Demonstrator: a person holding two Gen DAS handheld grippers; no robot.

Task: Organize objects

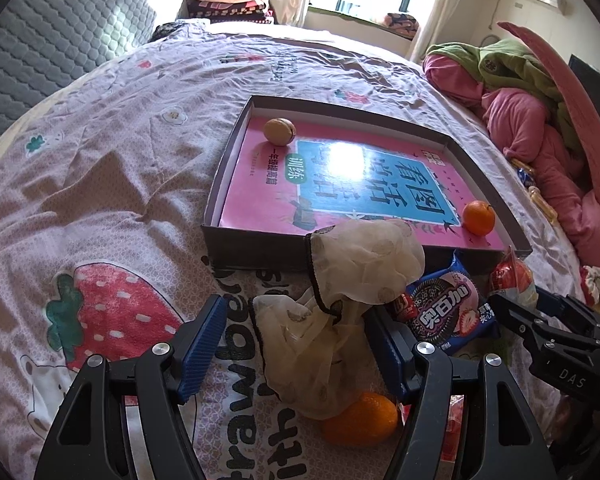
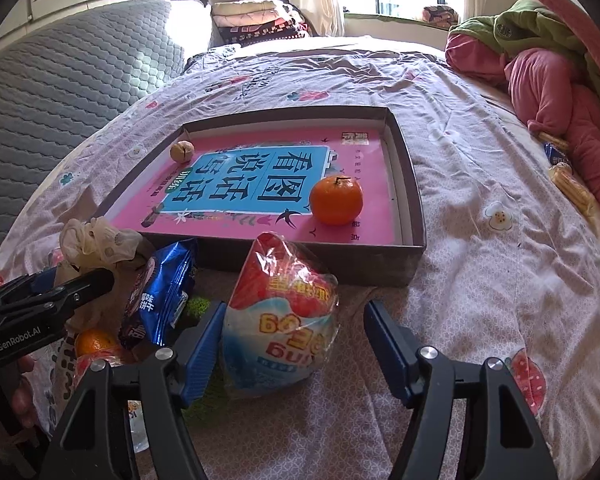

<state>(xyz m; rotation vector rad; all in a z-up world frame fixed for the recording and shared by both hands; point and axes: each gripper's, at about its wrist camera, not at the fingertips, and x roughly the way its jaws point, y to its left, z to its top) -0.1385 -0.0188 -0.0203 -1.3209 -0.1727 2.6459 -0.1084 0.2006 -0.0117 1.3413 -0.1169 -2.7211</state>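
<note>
Snack bag (image 2: 280, 316): light, crinkly, slippery; grip mid-body; right gripper (image 2: 294, 344) fingers spread around it; left gripper (image 1: 296, 344) fingers spread astride scarf (image 1: 340, 300).

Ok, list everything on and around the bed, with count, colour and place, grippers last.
box: 1, grey, shallow, open, mid-bed
book: 1, pink and blue, flat inside box
oranges: 2, one in box, one on bed under scarf
walnut: 1, tan, box's far corner
scarf: 1, cream, crumpled before box
biscuit pack: 1, blue, beside scarf
snack bag: 1, red and white, before box
blankets: pink and green, heaped at the right
left gripper: open around scarf
right gripper: open around snack bag
</note>
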